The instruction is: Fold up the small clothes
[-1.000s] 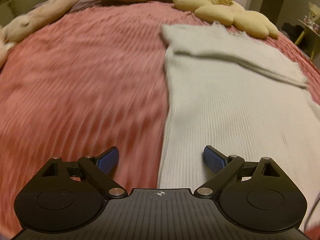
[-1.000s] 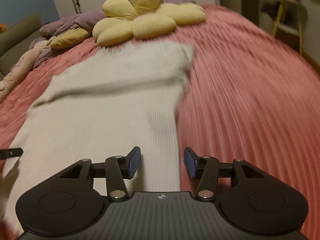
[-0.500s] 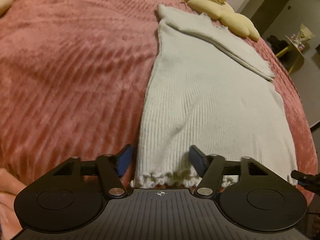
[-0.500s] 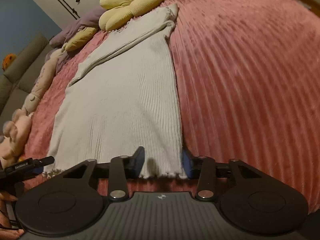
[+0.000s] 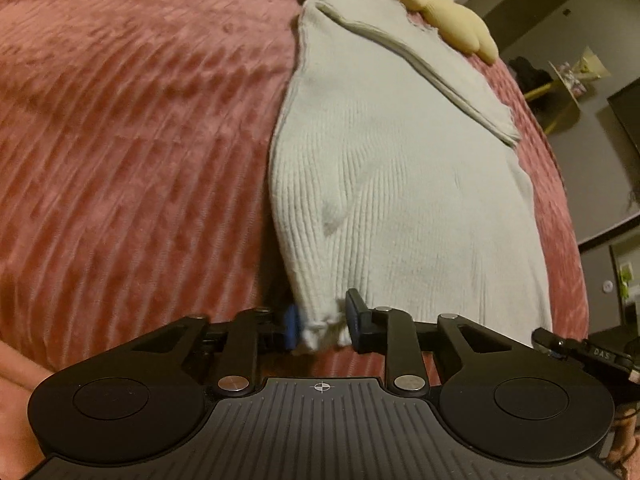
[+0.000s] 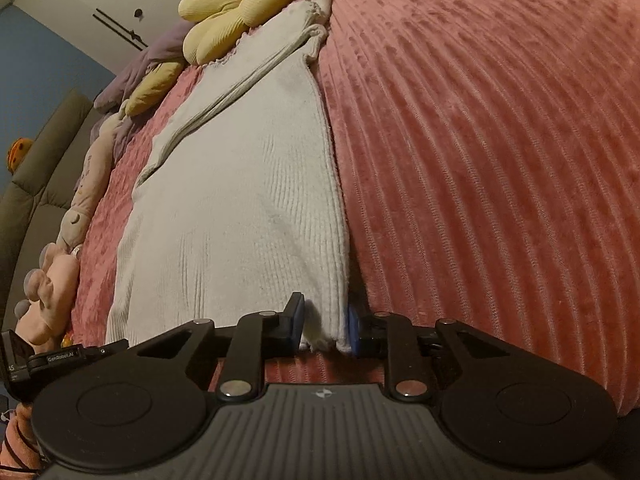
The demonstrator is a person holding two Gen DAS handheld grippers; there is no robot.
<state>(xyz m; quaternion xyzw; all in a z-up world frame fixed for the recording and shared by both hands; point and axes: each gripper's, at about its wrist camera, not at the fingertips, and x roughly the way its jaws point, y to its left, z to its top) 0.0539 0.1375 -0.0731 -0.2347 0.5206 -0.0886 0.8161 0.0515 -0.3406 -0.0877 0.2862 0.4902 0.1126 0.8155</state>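
So right now both corners of the hem are getting pinched. The left hand-held gripper (image 5: pixel 322 326) has its jaws closing on the near left corner of the white ribbed knit top (image 5: pixel 384 184), with the frilly hem bunched between the blue pads (image 5: pixel 291 326), and the right hand-held gripper (image 6: pixel 325 330) is closing the same way on the near right corner, fabric clearly in between. Both look like they've only got the very edge, so I'd let them finish closing before lifting anything, otherwise that stretchy rib knit will probably slip out of one side and you end up with a crooked fold. The top itself lies flat and lengthwise on the pink ribbed bedspread (image 6: pixel 500 140), hem toward the cameras, with a sleeve (image 5: pixel 420 56) already folded across the chest further up. My guess at the step is bringing the hem up toward the neckline, so lift both corners together at the same height, keep the hem taut between them, and carry it straight up the garment rather than dragging, since that plush blanket looks grabby. Aim to land short of the yellow flower pillow (image 6: pixel 236 4) that sits just beyond the collar, so you don't snag it. Some plush toys (image 6: pixel 52 280) along the far left edge, well out of the way.
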